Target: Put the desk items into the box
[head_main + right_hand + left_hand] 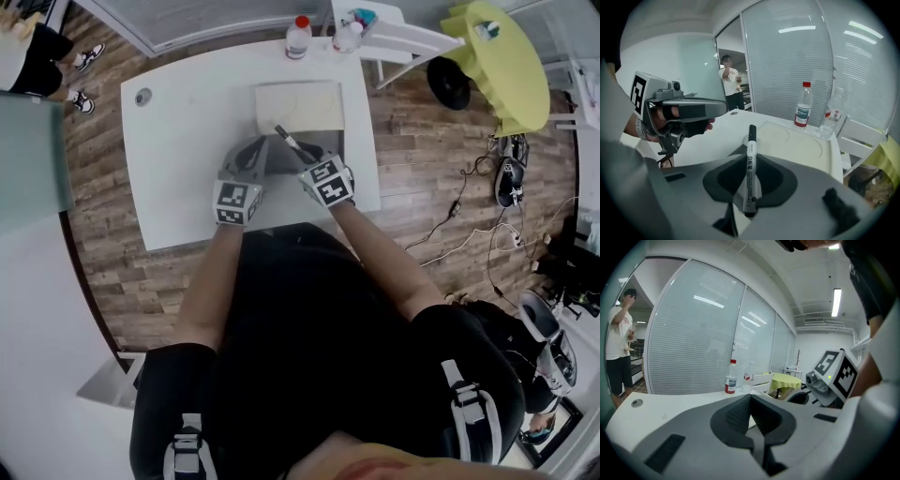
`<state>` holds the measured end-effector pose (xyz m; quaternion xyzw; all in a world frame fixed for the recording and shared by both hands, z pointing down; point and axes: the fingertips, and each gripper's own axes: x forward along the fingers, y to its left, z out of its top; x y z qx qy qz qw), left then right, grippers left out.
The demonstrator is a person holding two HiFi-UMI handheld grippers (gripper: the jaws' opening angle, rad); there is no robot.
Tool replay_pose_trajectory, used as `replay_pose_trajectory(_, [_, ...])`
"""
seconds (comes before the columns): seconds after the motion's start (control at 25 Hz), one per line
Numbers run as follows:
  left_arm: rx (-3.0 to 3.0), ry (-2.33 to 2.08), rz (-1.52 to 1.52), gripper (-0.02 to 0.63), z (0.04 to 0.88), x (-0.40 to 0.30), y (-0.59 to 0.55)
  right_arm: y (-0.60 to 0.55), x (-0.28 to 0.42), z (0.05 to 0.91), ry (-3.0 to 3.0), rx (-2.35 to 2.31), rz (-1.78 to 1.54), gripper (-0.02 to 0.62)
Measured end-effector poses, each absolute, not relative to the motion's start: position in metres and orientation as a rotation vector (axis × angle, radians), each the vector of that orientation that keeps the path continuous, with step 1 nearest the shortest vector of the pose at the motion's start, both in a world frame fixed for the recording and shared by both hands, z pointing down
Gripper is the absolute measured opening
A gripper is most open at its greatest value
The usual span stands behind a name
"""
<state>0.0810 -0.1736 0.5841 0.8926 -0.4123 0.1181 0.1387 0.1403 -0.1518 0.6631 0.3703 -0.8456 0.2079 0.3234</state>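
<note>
While the right gripper (750, 178) clamps a marker (751, 154) between barely parted jaws, the left gripper (751, 414) has its jaws pressed together, empty. A cream box (300, 105) lies just ahead, its contents unseen.

Black short-sleeved shirt (309, 319), sleeves ending above elbows. Grey-white strap (187, 448) with dark buckle on each shoulder. Left tool (251, 145): light grey shell, dark ribbed pads (738, 416), dark rectangular slot (665, 453) in shell each side of pads, white cube (236, 202) bearing black square markers. Right tool (298, 152): same build, same marker cube; small round lens (811, 378) and green light (830, 377) beside cube.
</note>
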Motion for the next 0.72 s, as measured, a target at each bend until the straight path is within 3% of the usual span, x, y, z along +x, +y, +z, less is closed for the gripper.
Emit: replay_pose_trajectory(0.72, [2.467, -1.321, 0.353, 0.012, 0.613, 0.074, -0.163, -0.138, 0.133, 0.707, -2.204, 0.715, 0.453, 0.071])
